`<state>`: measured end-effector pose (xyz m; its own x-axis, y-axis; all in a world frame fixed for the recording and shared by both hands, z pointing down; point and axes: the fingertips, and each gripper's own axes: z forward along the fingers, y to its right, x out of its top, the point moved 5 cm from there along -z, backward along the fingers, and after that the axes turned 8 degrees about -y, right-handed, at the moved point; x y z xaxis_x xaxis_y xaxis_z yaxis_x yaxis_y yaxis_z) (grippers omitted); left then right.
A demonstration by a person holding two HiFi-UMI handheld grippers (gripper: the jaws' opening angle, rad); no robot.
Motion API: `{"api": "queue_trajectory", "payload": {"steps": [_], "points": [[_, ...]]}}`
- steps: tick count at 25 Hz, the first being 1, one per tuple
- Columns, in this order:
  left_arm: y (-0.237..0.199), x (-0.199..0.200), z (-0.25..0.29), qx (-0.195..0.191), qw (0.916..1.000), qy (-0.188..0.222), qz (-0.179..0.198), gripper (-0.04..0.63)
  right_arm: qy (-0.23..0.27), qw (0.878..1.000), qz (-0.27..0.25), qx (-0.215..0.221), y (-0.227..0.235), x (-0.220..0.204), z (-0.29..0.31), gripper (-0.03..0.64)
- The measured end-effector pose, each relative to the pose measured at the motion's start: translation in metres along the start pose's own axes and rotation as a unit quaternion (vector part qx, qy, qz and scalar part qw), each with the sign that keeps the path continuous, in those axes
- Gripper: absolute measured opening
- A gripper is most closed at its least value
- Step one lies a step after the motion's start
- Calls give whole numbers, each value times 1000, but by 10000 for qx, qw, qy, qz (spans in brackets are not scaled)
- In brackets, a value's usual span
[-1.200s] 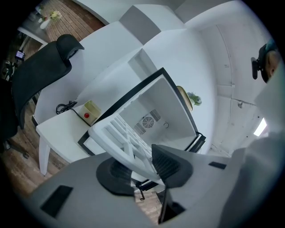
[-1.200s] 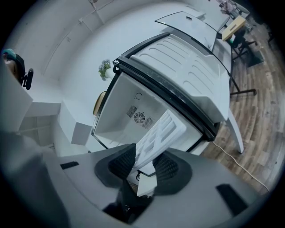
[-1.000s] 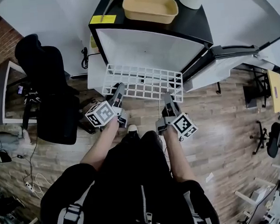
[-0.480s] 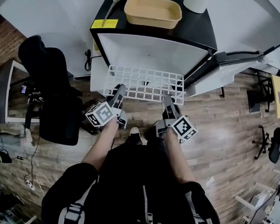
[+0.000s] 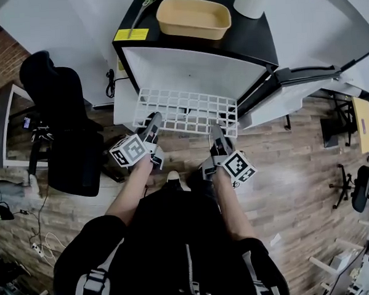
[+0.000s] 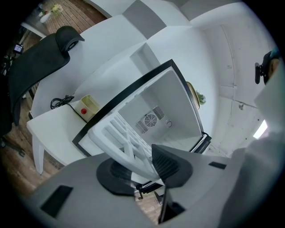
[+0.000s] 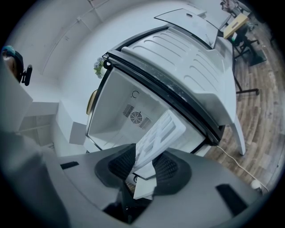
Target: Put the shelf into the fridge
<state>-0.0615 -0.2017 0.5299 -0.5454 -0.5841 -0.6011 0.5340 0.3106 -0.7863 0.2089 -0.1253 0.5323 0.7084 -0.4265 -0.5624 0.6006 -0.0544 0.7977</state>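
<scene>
Shelf is a white plastic grid of small rectangular openings in several rows, framed by a thicker rim, and there is one of it. It lies flat and about level, its long axis running from 9 o'clock to 3 o'clock in the head view, with its far long edge turned to 12 o'clock, toward the open mouth of the one fridge, a black-topped box with a white inside. That edge sits at the lower lip of the opening; whether it has passed inside cannot be told. Two grippers carry it by the near long edge. The left gripper is clamped on the rim near the 9 o'clock end, the rim pinched between its black pads, and the right gripper is clamped the same way near the 3 o'clock end. One fridge door stands swung open at 3 o'clock of the shelf. One tan tub rests on the fridge top at 12 o'clock, and one black office chair stands at 9 o'clock
</scene>
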Motion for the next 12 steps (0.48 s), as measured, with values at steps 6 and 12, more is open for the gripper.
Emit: {"api": "queue_trajectory", "payload": {"steps": [6,12], "points": [[-5,3,7,37,10000,-47,-44,117,-43,10000,-7,-83,2,6,7,118],[-5,5,13,6,9999,-115,-43,117,-28,10000,45,-68,3,7,10,118]]}}
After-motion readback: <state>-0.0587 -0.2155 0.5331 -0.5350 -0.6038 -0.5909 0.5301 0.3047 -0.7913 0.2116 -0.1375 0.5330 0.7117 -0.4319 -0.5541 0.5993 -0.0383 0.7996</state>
